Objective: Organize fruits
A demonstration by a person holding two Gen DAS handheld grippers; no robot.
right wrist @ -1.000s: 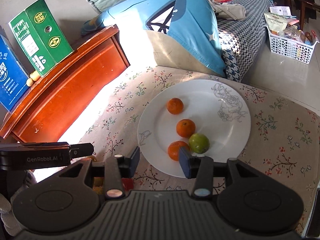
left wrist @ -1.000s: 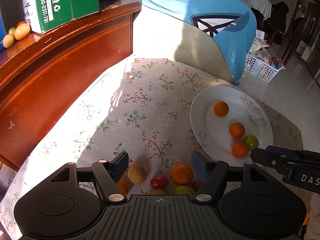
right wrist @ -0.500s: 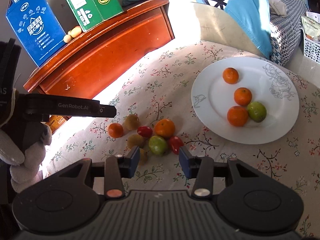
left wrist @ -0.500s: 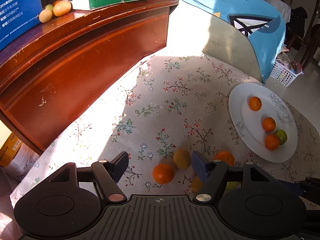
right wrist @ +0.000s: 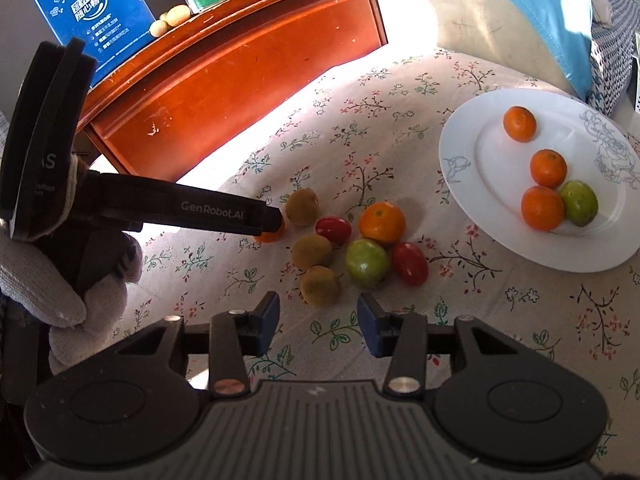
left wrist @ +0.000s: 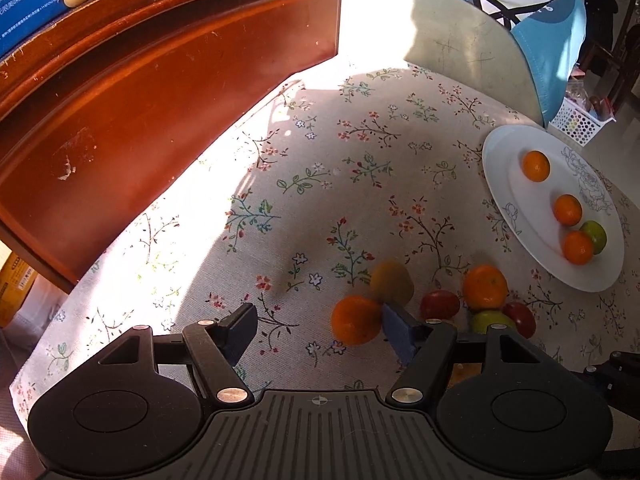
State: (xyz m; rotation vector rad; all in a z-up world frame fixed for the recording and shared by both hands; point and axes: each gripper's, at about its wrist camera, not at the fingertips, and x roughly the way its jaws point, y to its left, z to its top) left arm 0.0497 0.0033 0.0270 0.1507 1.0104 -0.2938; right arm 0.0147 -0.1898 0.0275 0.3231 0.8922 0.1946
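A white plate at the right holds three oranges and a green fruit; it also shows in the left wrist view. Loose fruit lies on the floral cloth: a small orange, a kiwi, a bigger orange, red tomatoes, a green fruit and more kiwis. My left gripper is open, its right finger against the small orange. My right gripper is open and empty, just short of the nearest kiwi.
A red-brown wooden cabinet borders the cloth at the left, with blue and green boxes and small fruit on top. A blue-covered cushion stands at the back. A white basket sits beyond the plate.
Both grippers have pulled back and to the left from the plate toward the loose fruit. The left gripper has come down beside the small orange. Both stay open.
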